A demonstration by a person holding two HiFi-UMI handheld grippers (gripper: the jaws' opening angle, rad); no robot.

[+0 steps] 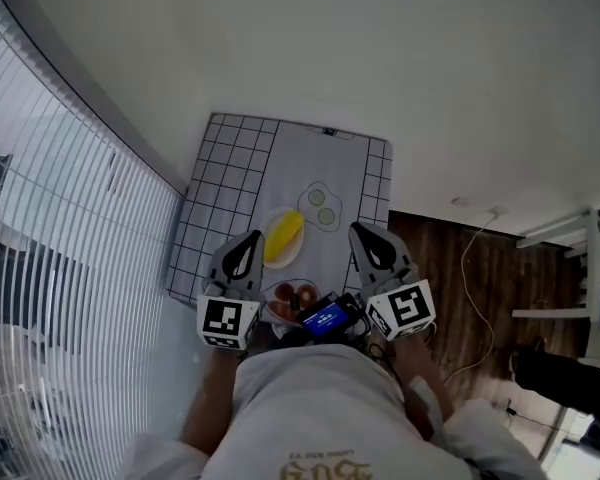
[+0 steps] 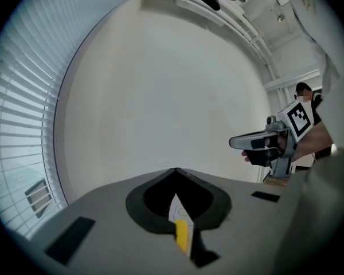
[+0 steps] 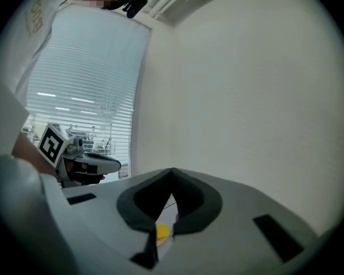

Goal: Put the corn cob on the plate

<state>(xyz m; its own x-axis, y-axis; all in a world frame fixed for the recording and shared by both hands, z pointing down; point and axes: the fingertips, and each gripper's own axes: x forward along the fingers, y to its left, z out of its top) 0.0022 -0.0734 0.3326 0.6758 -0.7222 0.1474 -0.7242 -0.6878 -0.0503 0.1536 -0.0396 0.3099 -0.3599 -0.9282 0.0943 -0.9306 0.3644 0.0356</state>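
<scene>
Corn cob on the plate, both tools closed and empty
Head view: the corn cob (image 1: 283, 235) lies on the plate (image 1: 277, 264) on the checked cloth (image 1: 235, 168); the left gripper (image 1: 250, 241) is at the plate's 8 o'clock and the right gripper (image 1: 361, 234) at its 3 o'clock, both clear of it; a dish with red pieces (image 1: 293, 295) sits at 6 o'clock. Left gripper view: jaws pressed together on nothing, a yellow sliver of cob below at 6 o'clock, the right gripper at 3 o'clock. Right gripper view: jaws together, nothing held, the cob's yellow at 6 o'clock, the left gripper at 9 o'clock
</scene>
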